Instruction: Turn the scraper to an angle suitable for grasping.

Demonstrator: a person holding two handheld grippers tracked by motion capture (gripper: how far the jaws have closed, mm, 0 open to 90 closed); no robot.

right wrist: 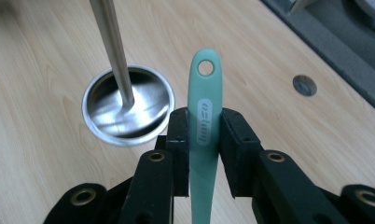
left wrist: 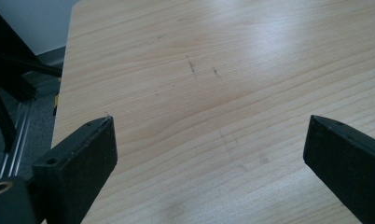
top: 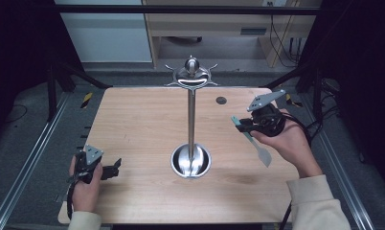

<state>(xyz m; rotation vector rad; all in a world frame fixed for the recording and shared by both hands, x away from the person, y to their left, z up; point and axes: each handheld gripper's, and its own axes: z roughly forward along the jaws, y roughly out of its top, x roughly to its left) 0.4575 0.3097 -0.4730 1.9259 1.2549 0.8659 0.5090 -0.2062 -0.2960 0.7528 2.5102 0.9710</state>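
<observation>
Right of stand (top: 191, 120), right gripper (top: 242, 123) clamps spatula (top: 255, 143) (holed handle end toward stand); left gripper (top: 115, 167) apart.

Cream sleeves, black grippers with grey three-cornered plates, brass-ringed screw holes, trailing cables.

the only lettering stands on the handle of the mint-green spatula (right wrist: 204, 140): a pale oval badge with raised characters running lengthwise, just below the hanging hole. they are too soft to read with certainty. the rest of the scene carries no readable text, numbers or signs.
</observation>
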